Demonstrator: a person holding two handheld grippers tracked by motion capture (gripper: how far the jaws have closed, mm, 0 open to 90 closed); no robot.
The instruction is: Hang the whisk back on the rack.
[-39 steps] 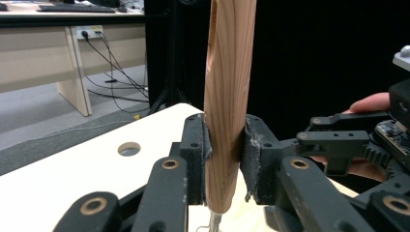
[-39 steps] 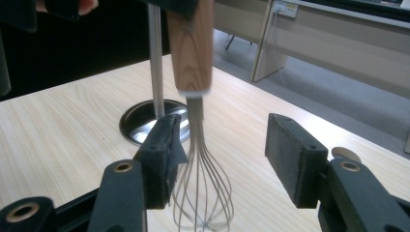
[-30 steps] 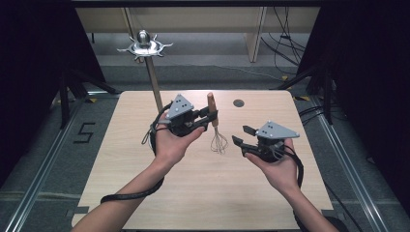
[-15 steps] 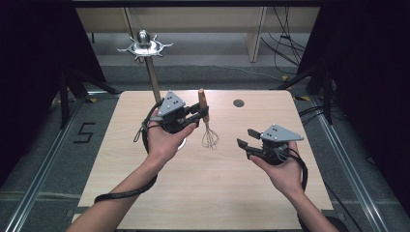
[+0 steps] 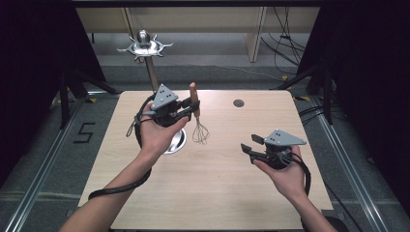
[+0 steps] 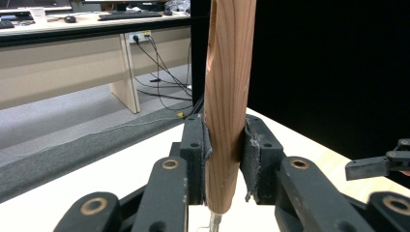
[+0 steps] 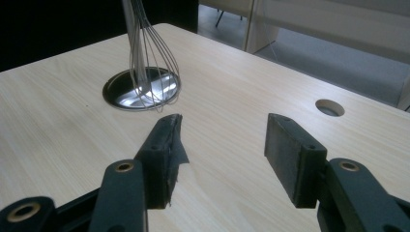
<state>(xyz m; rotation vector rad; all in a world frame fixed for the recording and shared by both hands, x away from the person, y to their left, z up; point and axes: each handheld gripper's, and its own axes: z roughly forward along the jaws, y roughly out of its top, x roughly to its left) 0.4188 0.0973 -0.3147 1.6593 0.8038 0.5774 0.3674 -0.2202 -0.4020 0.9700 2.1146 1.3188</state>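
Left gripper (image 5: 189, 109) holding a whisk (image 5: 197, 118) upright above the table (image 5: 232, 193); its jaws are closed on the wooden handle (image 6: 227, 96), pads (image 6: 207, 145) pressed flat against both sides near the handle's lower end. The wire loops (image 7: 145, 63) hang below the jaws, clear of the table, over and just beside a metal dish (image 7: 141, 89). Right gripper (image 5: 252, 148) held well apart to the right of the whisk, jaws spread wide and empty.

Handling, as judged: the whisk looks light. The handle is stiff, dry wood, round and slightly tapered, so it may twist or slide in a loose grip; the present low hold keeps it steady. The thin wires would flex and spring, offering poor purchase, so any second hold belongs on the handle above the jaws.
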